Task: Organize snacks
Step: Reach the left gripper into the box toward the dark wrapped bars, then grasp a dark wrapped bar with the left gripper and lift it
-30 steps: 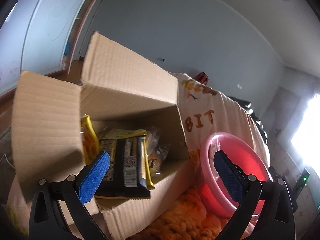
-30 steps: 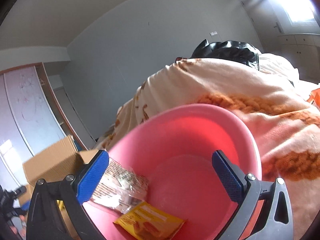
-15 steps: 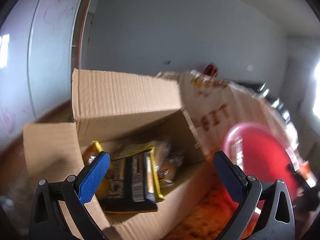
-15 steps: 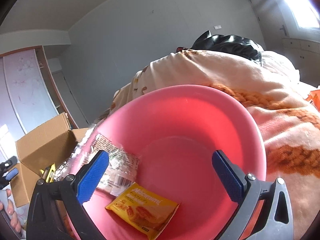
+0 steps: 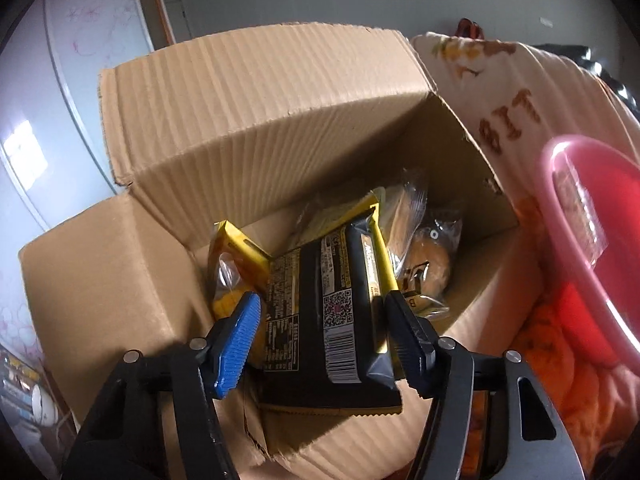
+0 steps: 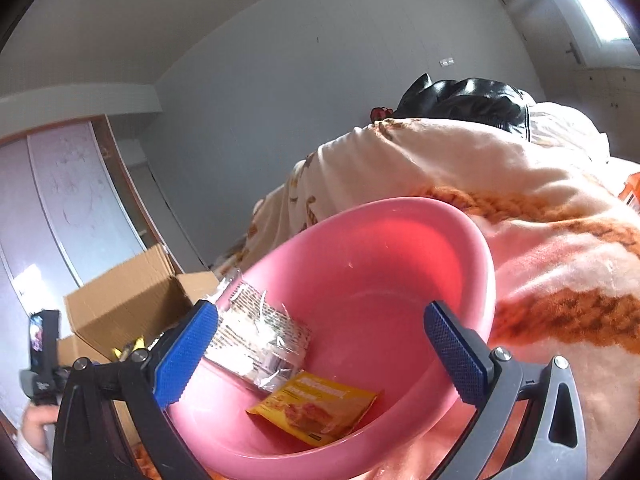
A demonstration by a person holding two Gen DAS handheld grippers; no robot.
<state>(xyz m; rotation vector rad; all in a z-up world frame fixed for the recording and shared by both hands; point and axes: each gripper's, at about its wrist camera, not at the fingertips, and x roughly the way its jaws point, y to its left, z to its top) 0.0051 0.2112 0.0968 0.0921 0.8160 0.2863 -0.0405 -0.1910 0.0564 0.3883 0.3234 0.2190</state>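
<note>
A cream and orange blanket fills the right of the frame, a black leather jacket heaped at its upper edge. Behind rises a plain grey wall; a pale sliding door stands at left.

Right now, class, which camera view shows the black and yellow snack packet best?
The left wrist view: the black and yellow snack packet fills the middle, label and barcode legible, between the left tongs inside the cardboard box. The right wrist view shows only yellow slivers of packets at the box's opening, too small to identify.
</note>
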